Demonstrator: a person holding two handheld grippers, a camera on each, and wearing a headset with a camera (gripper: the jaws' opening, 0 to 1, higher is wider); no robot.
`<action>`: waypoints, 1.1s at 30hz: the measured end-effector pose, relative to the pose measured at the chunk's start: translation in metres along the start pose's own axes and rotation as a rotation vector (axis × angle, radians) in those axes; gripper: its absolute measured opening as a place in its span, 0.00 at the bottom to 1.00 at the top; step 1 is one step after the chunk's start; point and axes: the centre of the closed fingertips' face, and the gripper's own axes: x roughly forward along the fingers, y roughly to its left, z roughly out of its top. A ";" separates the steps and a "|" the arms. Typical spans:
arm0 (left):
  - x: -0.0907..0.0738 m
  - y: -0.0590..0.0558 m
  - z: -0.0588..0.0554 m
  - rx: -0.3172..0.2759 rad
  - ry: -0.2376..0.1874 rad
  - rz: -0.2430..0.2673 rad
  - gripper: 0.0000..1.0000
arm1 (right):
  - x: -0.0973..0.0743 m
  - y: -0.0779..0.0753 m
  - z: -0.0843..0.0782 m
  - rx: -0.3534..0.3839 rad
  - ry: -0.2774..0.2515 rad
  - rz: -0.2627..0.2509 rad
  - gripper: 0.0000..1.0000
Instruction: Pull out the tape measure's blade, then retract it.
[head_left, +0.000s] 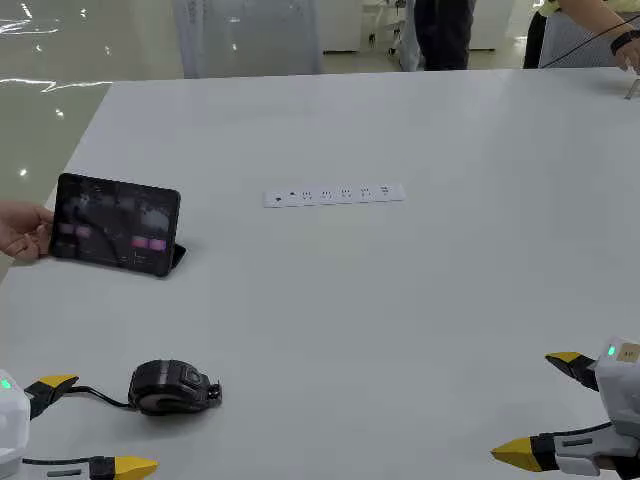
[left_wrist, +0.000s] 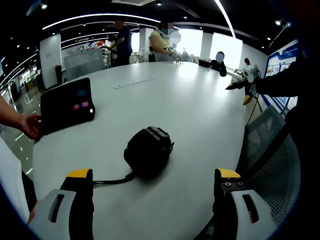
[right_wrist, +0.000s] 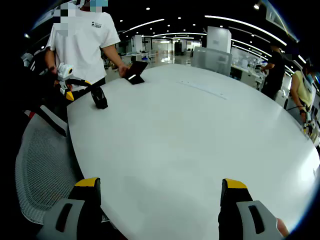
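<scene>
The left gripper (head_left: 97, 425) is sitting at the lower left of the head view with its jaws spread wide, clasping nothing. The tape (head_left: 170, 387) is lying on the table (head_left: 400, 300) just ahead of that opening. In the left gripper view it is sitting mid-frame, a little beyond the two yellow tips. A thin black strap (left_wrist: 112, 180) is trailing from its case toward the jaw at the lower left of that view. The right gripper (head_left: 540, 405) is waiting at the lower right of the head view, also gaping and empty, well apart from the tape.

From where things are lying, I'd say nothing is getting done yet. No blade is showing outside the case, so the grab, the pull and the retract are all left to do.

The blade's hook is too small and dark to pick out, so I cannot tell which side of the case it is facing. I cannot tell either whether the strap is touching the jaw tip. Both gripper bodies are being cut off by the bottom edge of the head view.
</scene>
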 end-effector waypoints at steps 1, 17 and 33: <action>0.000 0.000 0.000 0.002 0.001 -0.001 0.99 | 0.000 0.000 -0.001 0.000 0.002 0.000 0.99; 0.000 -0.001 0.003 0.027 0.003 -0.016 0.99 | -0.003 -0.005 0.002 -0.016 -0.011 -0.021 0.99; 0.029 0.006 0.046 0.296 0.066 -0.187 0.99 | 0.022 0.029 0.053 -0.120 -0.025 0.078 0.99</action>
